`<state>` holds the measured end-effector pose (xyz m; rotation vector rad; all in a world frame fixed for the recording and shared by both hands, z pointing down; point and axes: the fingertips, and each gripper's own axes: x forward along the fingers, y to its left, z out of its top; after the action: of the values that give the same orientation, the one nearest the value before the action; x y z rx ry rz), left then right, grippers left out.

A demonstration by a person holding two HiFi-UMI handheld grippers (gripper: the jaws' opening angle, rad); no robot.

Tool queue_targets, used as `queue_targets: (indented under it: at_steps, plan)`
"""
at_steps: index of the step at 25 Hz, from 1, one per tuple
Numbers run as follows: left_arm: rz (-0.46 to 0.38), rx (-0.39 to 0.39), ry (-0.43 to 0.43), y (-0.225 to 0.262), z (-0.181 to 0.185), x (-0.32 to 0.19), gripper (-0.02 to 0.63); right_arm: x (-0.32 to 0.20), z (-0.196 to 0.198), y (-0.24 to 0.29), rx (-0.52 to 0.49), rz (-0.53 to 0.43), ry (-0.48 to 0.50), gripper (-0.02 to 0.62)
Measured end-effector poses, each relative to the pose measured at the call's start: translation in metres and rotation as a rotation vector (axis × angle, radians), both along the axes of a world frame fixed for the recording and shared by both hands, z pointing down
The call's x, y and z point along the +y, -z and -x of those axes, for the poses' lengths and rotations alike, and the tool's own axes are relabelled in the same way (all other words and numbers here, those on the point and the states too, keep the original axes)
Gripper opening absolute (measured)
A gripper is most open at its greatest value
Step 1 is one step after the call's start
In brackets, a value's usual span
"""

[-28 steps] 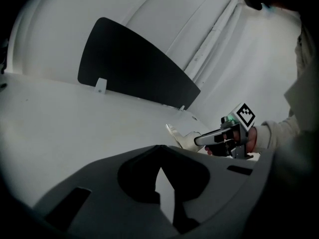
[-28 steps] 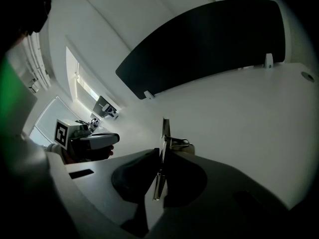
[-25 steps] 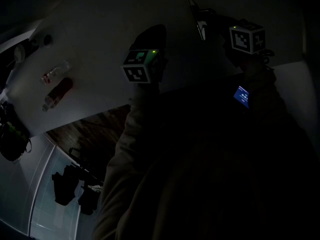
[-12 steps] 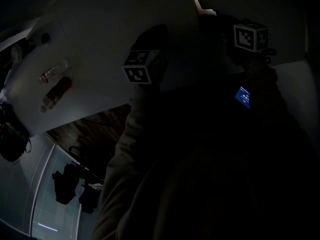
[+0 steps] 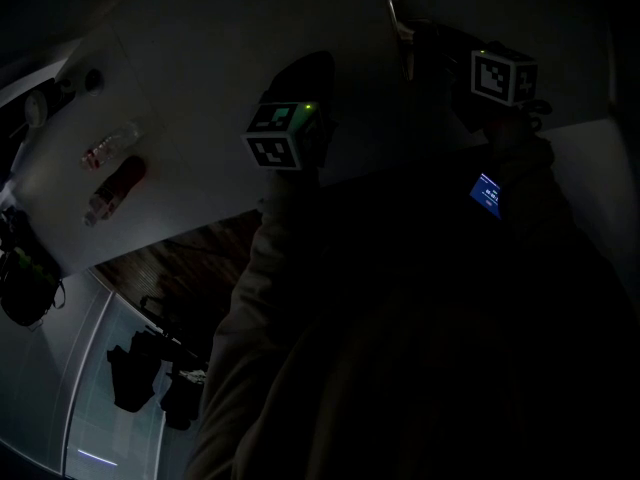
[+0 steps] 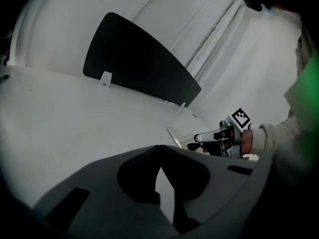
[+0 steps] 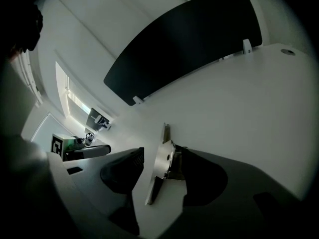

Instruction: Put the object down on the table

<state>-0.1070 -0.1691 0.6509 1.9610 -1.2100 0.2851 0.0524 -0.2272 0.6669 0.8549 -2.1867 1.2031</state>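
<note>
**Item: flat metal plate** [image 7: 160,177]. It stands on its thin edge on the white tabletop [image 7: 239,98], upright with a slight tilt, and has a small hole near its middle. In the head view it shows only as a pale sliver just beyond the right gripper's marker cube.

**Right gripper** [image 7: 160,156]. The jaws are opening, with the plate between them. A clear strip of tabletop separates the plate from one jaw. The plate sits hard by the other jaw, and I cannot tell whether they touch. The grip is released.

**Left gripper** [image 6: 160,164]. The jaws are drawn together and hold nothing. Only a thin wedge of tabletop shows between them. It hangs beside the right gripper, near but apart from it.

**Edges.** A dark panel [image 7: 189,44], held by small white clips, stands along the tabletop's far edge. The near edge runs slantwise across the head view, with wooden floor [image 5: 190,258] beyond it.

**Open room.** Plain white surface runs from the plate back to the dark panel and out to both sides.

**Other stock.** A clear bottle [image 5: 110,148] and a red bottle [image 5: 116,189] lie side by side at the tabletop's left end, well apart from both grippers. The head view is too dark to show more.
</note>
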Motion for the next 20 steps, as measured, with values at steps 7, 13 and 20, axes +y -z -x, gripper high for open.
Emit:
queue_targets:
  at_steps: [7, 13, 20]
  plan:
    - [-0.016, -0.005, -0.002, 0.015, -0.004, -0.003, 0.005, -0.014, -0.031, 0.017, 0.005, -0.018, -0.095, 0.212]
    - [-0.041, -0.016, -0.008, 0.026, -0.001, -0.006, 0.005, -0.015, -0.041, 0.023, 0.035, -0.033, -0.102, 0.200]
    - [-0.081, -0.037, -0.006, 0.052, 0.004, -0.011, 0.005, -0.017, -0.030, 0.060, 0.000, -0.095, -0.025, 0.020]
